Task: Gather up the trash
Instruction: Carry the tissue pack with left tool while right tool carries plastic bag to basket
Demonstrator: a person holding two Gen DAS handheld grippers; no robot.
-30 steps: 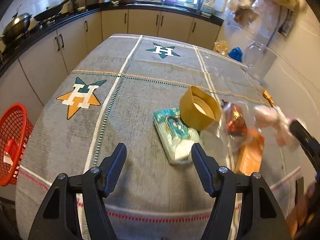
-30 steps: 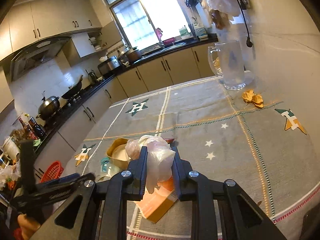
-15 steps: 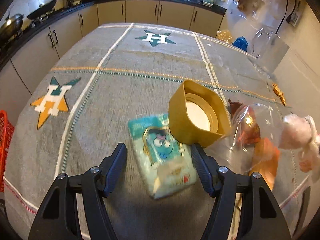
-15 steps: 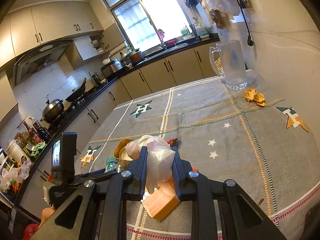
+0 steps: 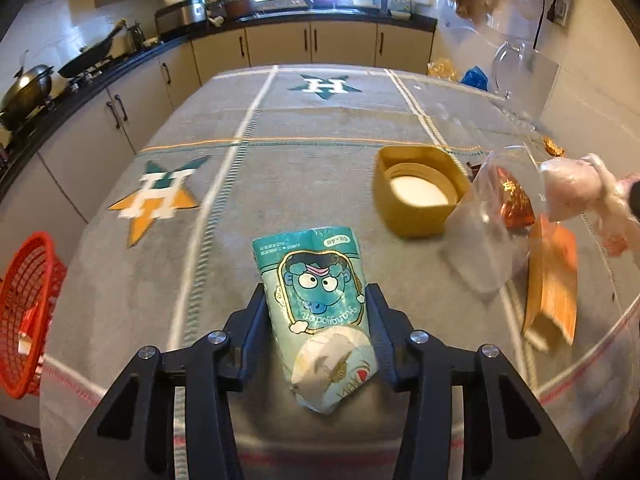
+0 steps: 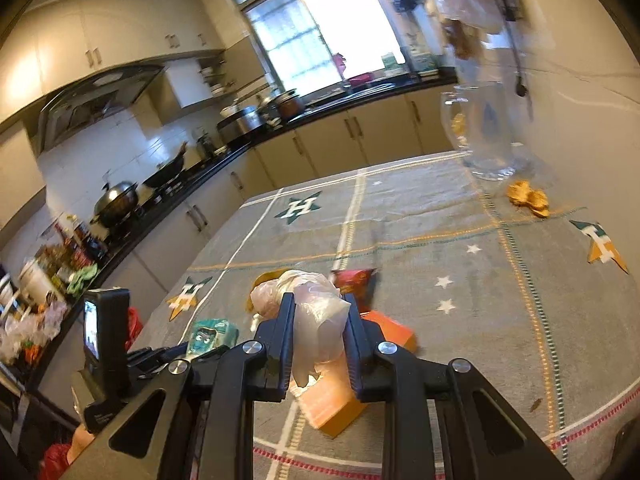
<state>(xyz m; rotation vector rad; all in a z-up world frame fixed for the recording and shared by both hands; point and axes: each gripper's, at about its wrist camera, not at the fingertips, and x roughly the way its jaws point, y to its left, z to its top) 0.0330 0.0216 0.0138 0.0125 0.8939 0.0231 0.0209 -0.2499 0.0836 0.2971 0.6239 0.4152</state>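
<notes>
My left gripper (image 5: 316, 300) is shut on a teal tissue packet (image 5: 316, 304) with a cartoon face, which lies on the grey tablecloth (image 5: 280, 128). My right gripper (image 6: 318, 308) is shut on a crumpled pinkish plastic bag (image 6: 316, 312) and holds it above the table; the bag also shows at the right edge of the left wrist view (image 5: 576, 188). A yellow square lid (image 5: 420, 192), a clear bag over a red wrapper (image 5: 512, 204) and an orange carton (image 5: 554, 280) lie to the right of the packet.
A red basket (image 5: 28, 312) stands off the table's left edge. A glass pitcher (image 6: 484, 132) and orange peel scraps (image 6: 528, 200) are at the far right. Kitchen counters with pots line the left and back.
My left gripper has moved forward over the tissue packet and closed on it. My right gripper keeps hold of the plastic bag and has lifted and tilted a little.
</notes>
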